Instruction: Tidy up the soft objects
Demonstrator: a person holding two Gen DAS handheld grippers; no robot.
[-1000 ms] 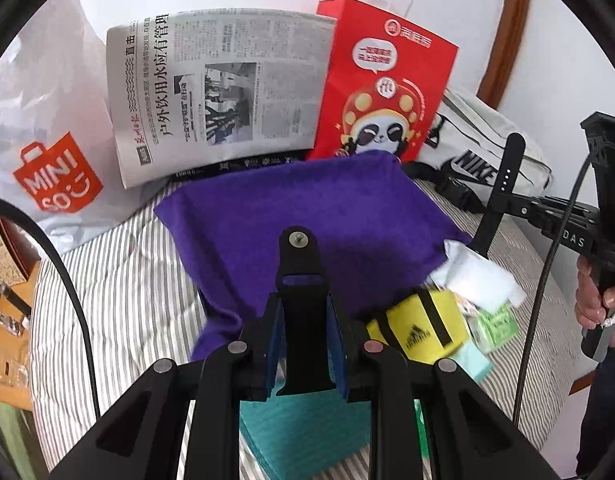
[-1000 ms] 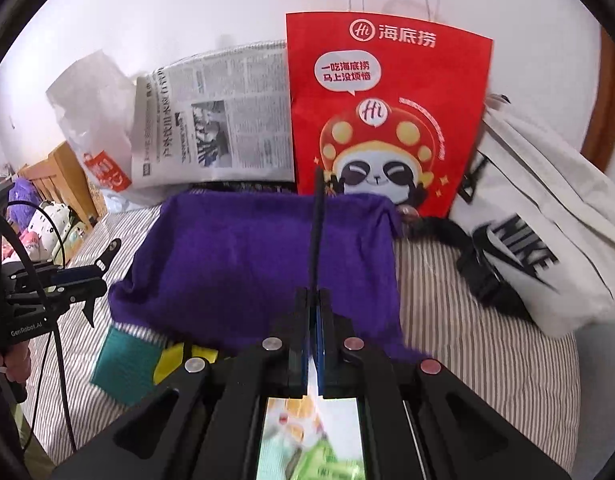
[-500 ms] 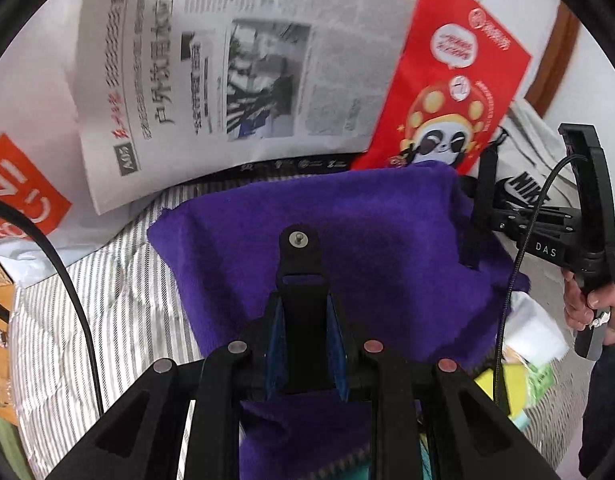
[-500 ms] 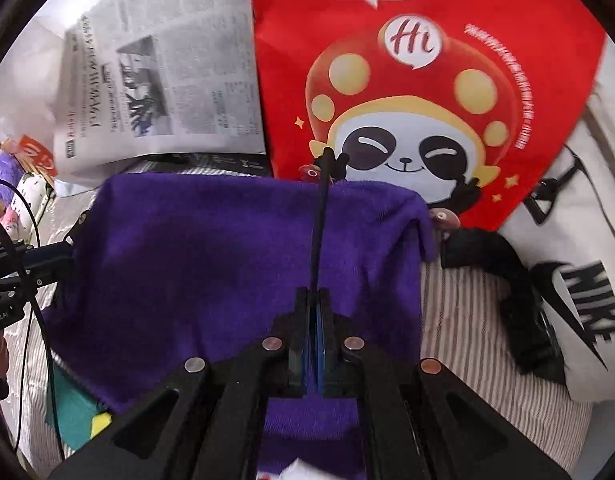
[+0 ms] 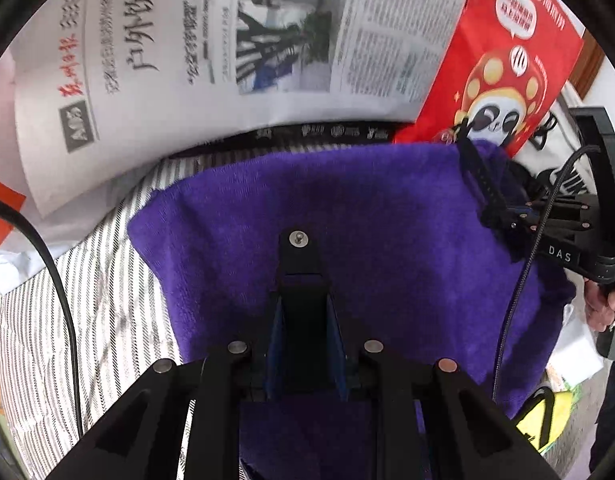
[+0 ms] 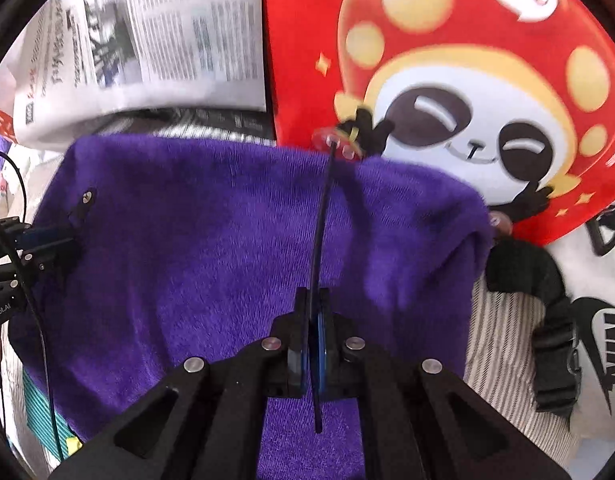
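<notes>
Towel (image 5: 347, 216) looks soft, light and floppy; best pinched at its corners. Both grippers' jaws look closed, the left gripper (image 5: 303, 280) and the right gripper (image 6: 313, 304) each seemingly nipping towel.

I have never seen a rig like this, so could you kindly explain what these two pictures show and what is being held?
No robot arm is involved: a person carries a hand-held gripper in each hand, each with a fisheye camera looking along its fingers. The left camera's picture shows the left hand-held gripper; the right camera's shows the right hand-held gripper. Both look closed over a purple towel spread on a striped bed, though what they pinch is hidden. Behind stand a newspaper, a red panda bag and a white Nike bag. Each gripper also appears at the edge of the other's picture.
</notes>
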